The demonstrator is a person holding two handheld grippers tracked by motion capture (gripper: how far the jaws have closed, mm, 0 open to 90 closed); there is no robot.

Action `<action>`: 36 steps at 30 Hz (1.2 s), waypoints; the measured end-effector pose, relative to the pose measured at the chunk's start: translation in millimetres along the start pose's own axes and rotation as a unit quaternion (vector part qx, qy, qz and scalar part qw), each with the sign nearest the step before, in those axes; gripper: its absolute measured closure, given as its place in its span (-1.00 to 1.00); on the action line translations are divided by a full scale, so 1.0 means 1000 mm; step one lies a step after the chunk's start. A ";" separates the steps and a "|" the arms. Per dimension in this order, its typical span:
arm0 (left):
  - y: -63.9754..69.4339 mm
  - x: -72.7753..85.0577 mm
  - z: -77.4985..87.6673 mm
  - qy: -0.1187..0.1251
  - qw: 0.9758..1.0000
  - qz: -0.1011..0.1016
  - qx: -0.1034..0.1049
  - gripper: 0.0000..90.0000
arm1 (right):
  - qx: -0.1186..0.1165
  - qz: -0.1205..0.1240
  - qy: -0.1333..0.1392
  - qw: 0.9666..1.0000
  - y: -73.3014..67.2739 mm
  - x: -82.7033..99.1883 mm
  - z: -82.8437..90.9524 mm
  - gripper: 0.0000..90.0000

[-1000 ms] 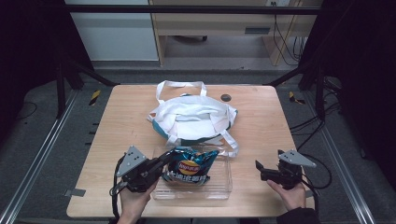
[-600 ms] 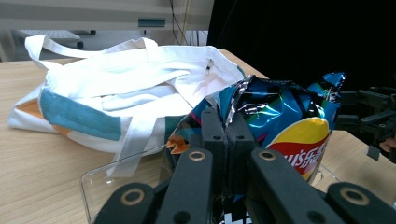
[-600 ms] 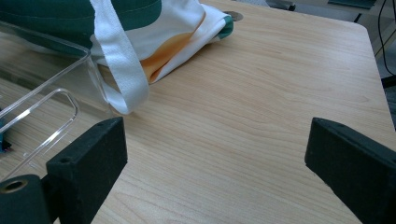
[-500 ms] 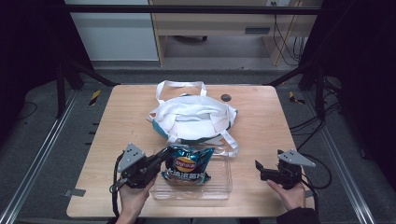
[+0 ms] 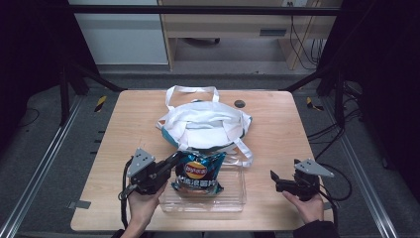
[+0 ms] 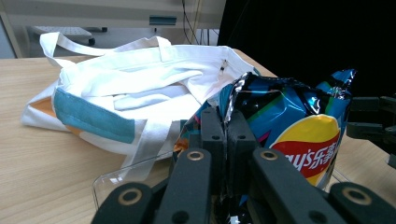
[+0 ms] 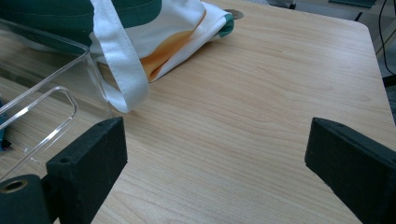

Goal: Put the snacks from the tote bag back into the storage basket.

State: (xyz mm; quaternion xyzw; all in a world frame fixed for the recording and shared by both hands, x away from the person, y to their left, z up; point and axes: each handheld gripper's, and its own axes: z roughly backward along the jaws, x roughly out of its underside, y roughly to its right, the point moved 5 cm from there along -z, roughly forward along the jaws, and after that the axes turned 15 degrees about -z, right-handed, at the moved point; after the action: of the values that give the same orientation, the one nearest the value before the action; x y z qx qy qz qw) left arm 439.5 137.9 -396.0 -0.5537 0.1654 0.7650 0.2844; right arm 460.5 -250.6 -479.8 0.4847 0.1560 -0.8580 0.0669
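A blue bag of crisps (image 5: 199,172) with a yellow and red logo hangs over a clear plastic box (image 5: 233,201) at the table's front. My left gripper (image 5: 174,160) is shut on the bag's crinkled top left corner; in the left gripper view the two jaws pinch the foil edge of the crisp bag (image 6: 299,126). A white tote bag (image 5: 205,124) with teal and orange patches lies flat just behind the box. My right gripper (image 5: 274,179) rests low at the front right, open, with bare wood between its jaws (image 7: 215,154).
A small dark round disc (image 5: 240,104) lies on the table (image 5: 277,129) behind the tote. One tote strap (image 7: 119,60) trails down beside the clear box's corner (image 7: 60,88). Dark frame legs stand at both sides.
My left gripper has lifted the crisp bag up out of the clear box and tipped it more upright. The right gripper has stayed where it was.
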 end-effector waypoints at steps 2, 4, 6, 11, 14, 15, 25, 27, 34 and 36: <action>-0.001 -0.001 -0.002 0.000 1.000 0.000 -0.001 0.95 | 0.000 0.000 0.000 1.000 0.000 0.000 0.000 -0.87; -0.003 -0.002 -0.005 -0.001 1.000 0.001 -0.003 0.94 | 0.002 0.004 0.001 1.000 0.001 0.000 -0.001 -0.87; -0.004 -0.002 -0.007 -0.002 1.000 0.001 -0.004 0.93 | 0.001 0.003 0.000 1.000 0.001 0.000 -0.001 -0.87; -0.007 -0.003 -0.014 -0.003 1.000 0.002 -0.005 0.92 | 0.002 0.002 -0.003 1.000 0.001 0.001 -0.001 -0.87; -0.009 -0.004 -0.019 -0.006 1.000 0.002 -0.008 0.91 | 0.002 0.002 -0.003 1.000 0.000 0.001 -0.001 -0.87; -0.009 -0.004 -0.020 -0.006 1.000 0.002 -0.008 0.91 | 0.003 0.002 -0.003 1.000 0.001 0.001 -0.001 -0.87; -0.012 -0.002 -0.028 -0.009 1.000 -0.004 -0.010 0.83 | 0.003 0.001 -0.004 1.000 0.001 0.001 -0.002 -0.87; -0.013 -0.001 -0.029 -0.008 1.000 -0.005 -0.008 0.80 | 0.003 0.002 -0.004 1.000 0.001 0.001 -0.002 -0.87; -0.014 0.003 -0.034 -0.016 1.000 -0.016 0.001 0.60 | 0.004 0.002 -0.005 1.000 0.001 0.001 -0.002 -0.87; -0.014 0.004 -0.034 -0.016 1.000 -0.017 0.002 0.55 | 0.004 0.003 -0.005 1.000 0.001 0.001 -0.002 -0.87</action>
State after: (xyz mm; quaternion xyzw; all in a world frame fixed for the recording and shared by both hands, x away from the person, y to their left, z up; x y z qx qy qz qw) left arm 473.0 131.0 -409.8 -0.5434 0.1532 0.7686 0.3008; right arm 461.8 -250.8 -482.0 0.4808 0.1507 -0.8610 0.0684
